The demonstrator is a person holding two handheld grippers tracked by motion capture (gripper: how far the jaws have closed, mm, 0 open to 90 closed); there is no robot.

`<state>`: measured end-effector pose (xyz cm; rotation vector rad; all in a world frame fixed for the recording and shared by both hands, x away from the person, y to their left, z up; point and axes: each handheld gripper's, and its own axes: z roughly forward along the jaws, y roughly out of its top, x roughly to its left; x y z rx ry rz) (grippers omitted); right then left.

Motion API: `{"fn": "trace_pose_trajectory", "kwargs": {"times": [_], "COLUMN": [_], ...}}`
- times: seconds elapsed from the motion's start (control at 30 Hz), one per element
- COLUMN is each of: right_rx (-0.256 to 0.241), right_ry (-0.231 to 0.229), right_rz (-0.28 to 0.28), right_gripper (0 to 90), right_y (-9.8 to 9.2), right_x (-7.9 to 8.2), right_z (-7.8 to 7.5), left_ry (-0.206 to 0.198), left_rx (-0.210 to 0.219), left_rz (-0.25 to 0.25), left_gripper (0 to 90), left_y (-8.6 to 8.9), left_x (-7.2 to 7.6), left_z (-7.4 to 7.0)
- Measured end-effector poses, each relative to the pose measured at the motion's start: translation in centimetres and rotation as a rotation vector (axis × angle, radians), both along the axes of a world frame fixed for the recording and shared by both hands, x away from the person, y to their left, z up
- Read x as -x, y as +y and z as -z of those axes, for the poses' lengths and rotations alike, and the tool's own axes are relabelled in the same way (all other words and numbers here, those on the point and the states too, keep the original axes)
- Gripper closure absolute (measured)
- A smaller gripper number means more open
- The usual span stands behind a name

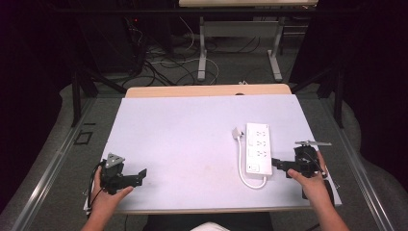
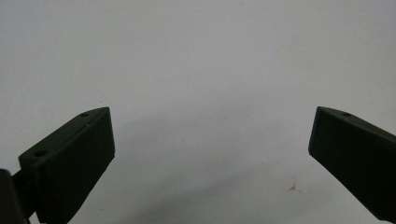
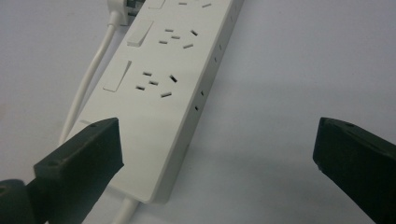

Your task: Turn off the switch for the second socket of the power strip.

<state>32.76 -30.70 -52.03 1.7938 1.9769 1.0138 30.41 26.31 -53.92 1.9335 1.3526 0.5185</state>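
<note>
- Right tongs (image 3: 212, 154), spread wide, sit at the long white plastic power strip (image 1: 258, 148); a skewed pinch could shove it (smooth counter (image 1: 183, 130)).
- Left tongs (image 2: 210, 154), also spread, hover over bare counter.

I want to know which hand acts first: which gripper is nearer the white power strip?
Right. The right gripper sits at the power strip's near end, jaws open beside it. The left gripper is far across the table, near its opposite corner, jaws open over bare surface.

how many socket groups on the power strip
3 on the power strip, in a row along its length: far, middle, and near, closest to the right tool.
</note>
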Motion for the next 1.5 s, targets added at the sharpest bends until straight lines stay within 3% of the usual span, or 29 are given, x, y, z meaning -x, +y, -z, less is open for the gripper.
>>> {"fn": "trace_pose_trajectory", "kwargs": {"times": [0.53,0.73,1.0,1.5], "right_rx": [0.000,-0.002,0.002,0.007], "right_ry": [0.012,-0.011,-0.037,-0.036], "right_rz": [0.025,0.061,0.087,0.126], "right_gripper": [2.3,2.3,2.4,3.4], "right_y": [-1.3,-1.8,-2.5,-3.3], "right_x": [0.4,0.5,0.6,0.7], "right_z": [2.1,2.7,2.9,3.3], "left_ry": [0.004,0.008,0.010,0.012], "left_rx": [-0.004,-0.004,-0.006,-0.004], "left_rz": [0.008,0.010,0.012,0.012], "left_gripper": [0.5,0.5,0.5,0.5], "left_y": [0.0,0.1,0.0,0.0], "left_x": [0.0,0.0,-0.1,-0.1], "left_z": [0.0,0.0,0.1,0.0]}}
